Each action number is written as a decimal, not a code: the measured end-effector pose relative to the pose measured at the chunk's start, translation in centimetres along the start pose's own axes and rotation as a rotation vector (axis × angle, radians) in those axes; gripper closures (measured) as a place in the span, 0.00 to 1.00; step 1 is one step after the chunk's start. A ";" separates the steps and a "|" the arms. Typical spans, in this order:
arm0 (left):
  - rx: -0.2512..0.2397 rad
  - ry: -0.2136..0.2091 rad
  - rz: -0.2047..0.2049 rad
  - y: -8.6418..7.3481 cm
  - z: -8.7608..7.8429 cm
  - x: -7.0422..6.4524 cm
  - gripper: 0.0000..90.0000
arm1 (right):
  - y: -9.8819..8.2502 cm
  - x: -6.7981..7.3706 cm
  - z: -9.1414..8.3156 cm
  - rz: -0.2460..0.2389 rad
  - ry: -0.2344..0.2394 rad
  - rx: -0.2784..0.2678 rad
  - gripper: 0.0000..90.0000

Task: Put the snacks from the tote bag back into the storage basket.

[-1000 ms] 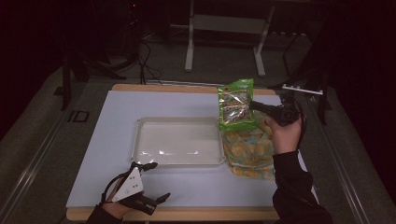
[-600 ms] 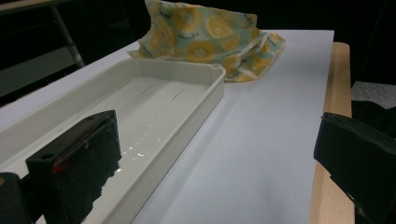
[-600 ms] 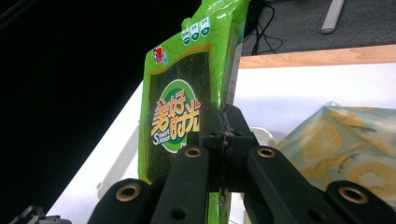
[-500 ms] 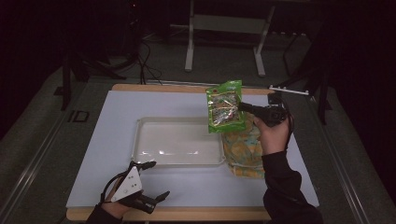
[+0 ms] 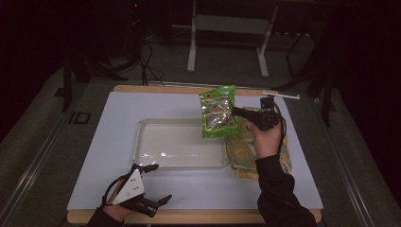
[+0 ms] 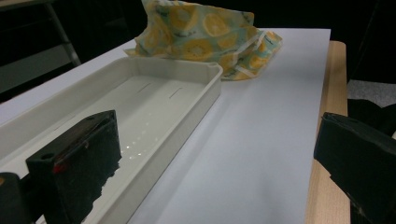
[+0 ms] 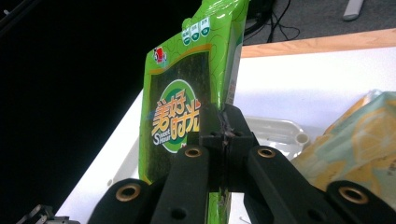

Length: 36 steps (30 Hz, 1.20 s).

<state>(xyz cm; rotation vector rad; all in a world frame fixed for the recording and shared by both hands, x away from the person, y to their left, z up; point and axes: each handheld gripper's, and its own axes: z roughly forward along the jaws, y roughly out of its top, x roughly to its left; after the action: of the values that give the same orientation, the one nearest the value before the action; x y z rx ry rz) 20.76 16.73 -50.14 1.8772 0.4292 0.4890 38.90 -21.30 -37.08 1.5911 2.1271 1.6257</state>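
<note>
The right gripper (image 5: pixel 235 112) was clamped on the edge of a green snack packet (image 5: pixel 218 111), its jaws pressed together on the film, and held the packet upright above the tray's two-o'clock corner. At about five o'clock from the packet a yellow-patterned bag (image 5: pixel 242 150) lay on the white mat (image 5: pixel 302 189), touching the white tray (image 5: pixel 142 142). The left gripper (image 5: pixel 152 187) rested at the mat's seven-o'clock edge with its jaws wide apart on nothing.
</note>
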 end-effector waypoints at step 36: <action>-0.003 -0.013 0.005 0.1 0.1 -0.1 0.01 | -6.3 -1.4 6.6 0.056 0.002 0.089 0.99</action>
<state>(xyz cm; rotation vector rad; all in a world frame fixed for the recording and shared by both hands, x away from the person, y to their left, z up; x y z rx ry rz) 20.71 16.60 -50.12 1.8782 0.4152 0.4800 38.87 -17.23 -45.38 1.6889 2.2054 1.5693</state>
